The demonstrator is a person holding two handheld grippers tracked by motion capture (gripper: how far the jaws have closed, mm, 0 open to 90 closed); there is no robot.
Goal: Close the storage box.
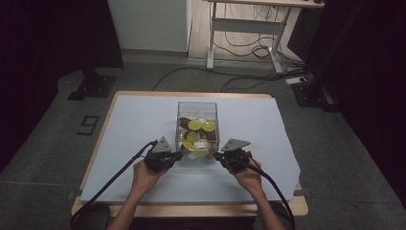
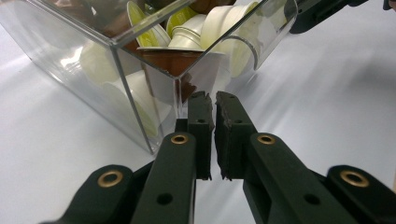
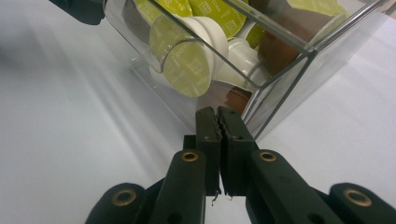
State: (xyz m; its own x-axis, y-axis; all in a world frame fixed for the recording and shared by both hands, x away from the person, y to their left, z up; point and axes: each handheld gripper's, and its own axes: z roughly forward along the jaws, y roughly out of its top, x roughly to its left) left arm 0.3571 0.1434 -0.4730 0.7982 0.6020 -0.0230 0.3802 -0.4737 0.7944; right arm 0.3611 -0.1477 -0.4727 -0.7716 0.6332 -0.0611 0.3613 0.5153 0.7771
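Left gripper (image 1: 178, 155) and right gripper (image 1: 218, 155), jaws together on nothing, are flanking the clear square plastic box (image 1: 197, 108) at its 2 near corners, likely bracing it. The box, holding green, white and brown coffee capsules (image 1: 201, 126), is sitting mid-table on the pale sheet (image 1: 134, 124).

One clear plastic box (image 1: 197, 130) is sitting at the centre of the high view on one pale sheet (image 1: 129, 143) covering one wooden table (image 1: 110, 103). Inside it, coffee capsules (image 1: 194, 125) are lying piled in three kinds, green-lidded, white and brown; the heap is hiding their exact number. Two grippers, left gripper (image 1: 178, 155) and right gripper (image 1: 218, 156), are flanking it.
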